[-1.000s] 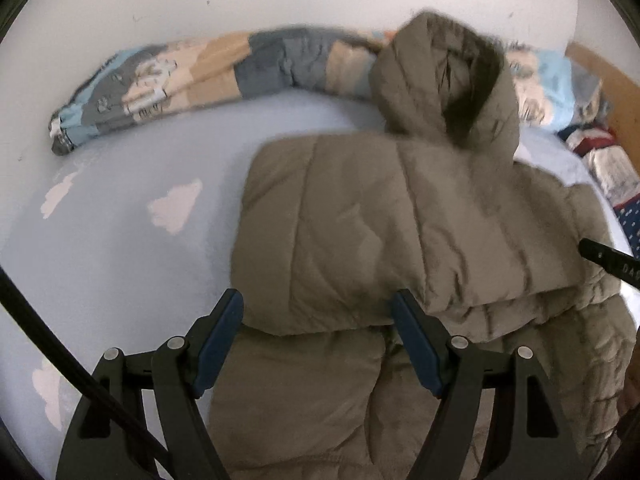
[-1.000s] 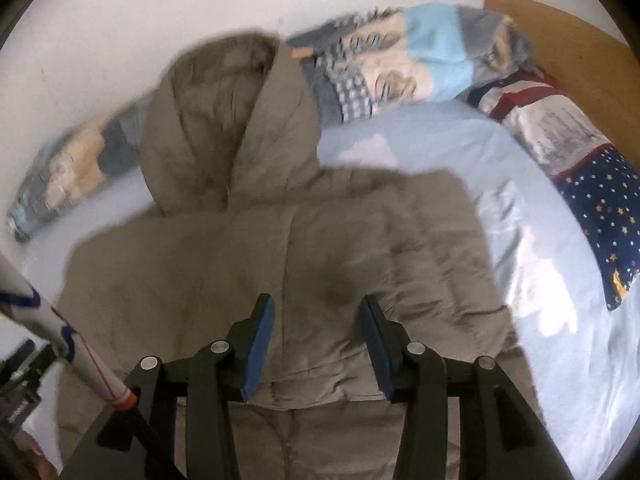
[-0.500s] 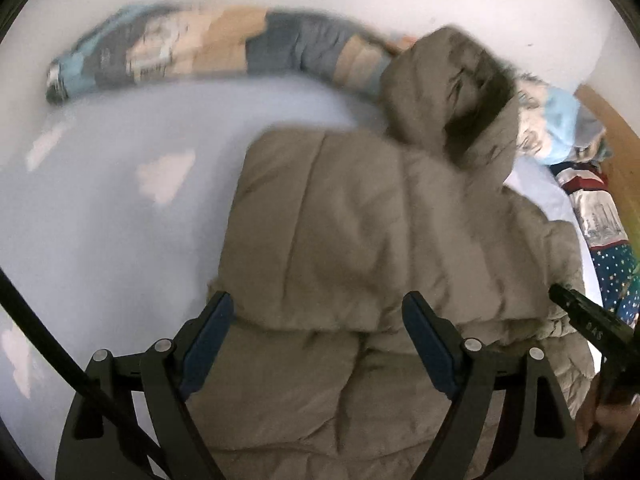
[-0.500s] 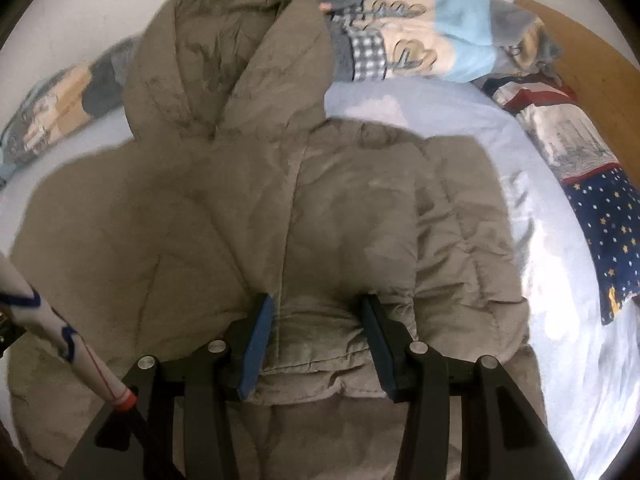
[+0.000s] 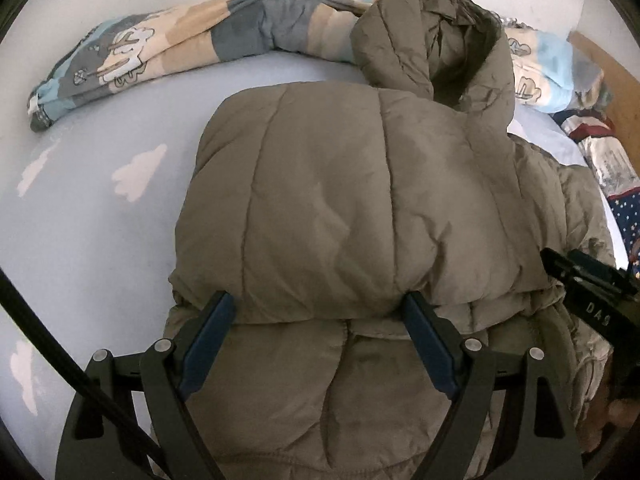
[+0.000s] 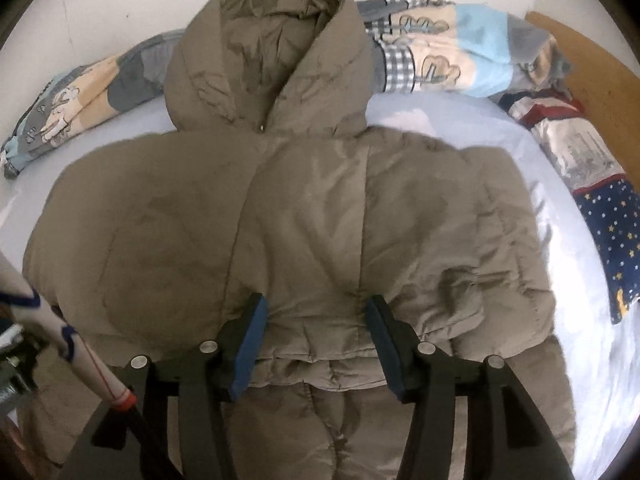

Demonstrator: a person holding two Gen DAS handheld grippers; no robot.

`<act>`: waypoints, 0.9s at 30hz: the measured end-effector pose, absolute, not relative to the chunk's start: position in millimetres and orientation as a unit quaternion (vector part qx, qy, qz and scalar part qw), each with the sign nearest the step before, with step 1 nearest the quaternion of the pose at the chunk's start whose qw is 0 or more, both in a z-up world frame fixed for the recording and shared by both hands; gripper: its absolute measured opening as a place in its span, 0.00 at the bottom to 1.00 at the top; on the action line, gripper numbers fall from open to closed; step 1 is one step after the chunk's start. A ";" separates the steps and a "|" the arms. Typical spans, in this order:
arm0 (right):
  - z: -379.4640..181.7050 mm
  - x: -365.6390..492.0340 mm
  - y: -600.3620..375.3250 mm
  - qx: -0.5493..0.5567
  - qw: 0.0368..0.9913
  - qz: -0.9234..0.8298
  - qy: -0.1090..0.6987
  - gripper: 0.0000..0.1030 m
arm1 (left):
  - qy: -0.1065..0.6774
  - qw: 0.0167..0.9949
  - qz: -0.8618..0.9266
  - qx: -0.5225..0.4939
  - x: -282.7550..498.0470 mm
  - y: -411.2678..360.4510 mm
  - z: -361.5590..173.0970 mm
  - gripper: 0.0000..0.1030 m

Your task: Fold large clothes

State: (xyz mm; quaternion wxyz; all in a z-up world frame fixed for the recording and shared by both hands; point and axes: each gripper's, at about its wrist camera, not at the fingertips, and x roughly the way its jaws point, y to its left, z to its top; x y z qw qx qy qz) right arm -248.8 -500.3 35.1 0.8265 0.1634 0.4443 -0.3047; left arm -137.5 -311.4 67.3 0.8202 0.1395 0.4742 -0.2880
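An olive-brown puffer jacket (image 5: 328, 208) with a hood (image 5: 436, 36) lies on a pale blue bed sheet, its sleeves folded across the body. It also fills the right wrist view (image 6: 320, 216), hood (image 6: 268, 52) at the top. My left gripper (image 5: 320, 312) is open, its blue pads on either side of the folded left sleeve's lower edge. My right gripper (image 6: 316, 316) is open, its pads straddling the folded edge at the jacket's middle. The right gripper's black body shows at the right edge of the left wrist view (image 5: 592, 296).
A rolled patterned blanket (image 5: 168, 44) lies along the white wall behind the jacket, also in the right wrist view (image 6: 448, 52). A star-patterned pillow (image 6: 612, 248) and wooden headboard (image 6: 592, 76) are at the right. The cloud-print sheet (image 5: 88, 184) spreads to the left.
Both grippers moved closer to the jacket, which now looks larger. The jacket itself has not visibly shifted. Both grippers stay open.
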 end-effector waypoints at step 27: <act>36.1 -441.2 -473.7 0.272 0.792 -0.264 0.478 0.61 | 0.539 0.772 -0.280 0.184 -276.0 -243.2 53.7 0.84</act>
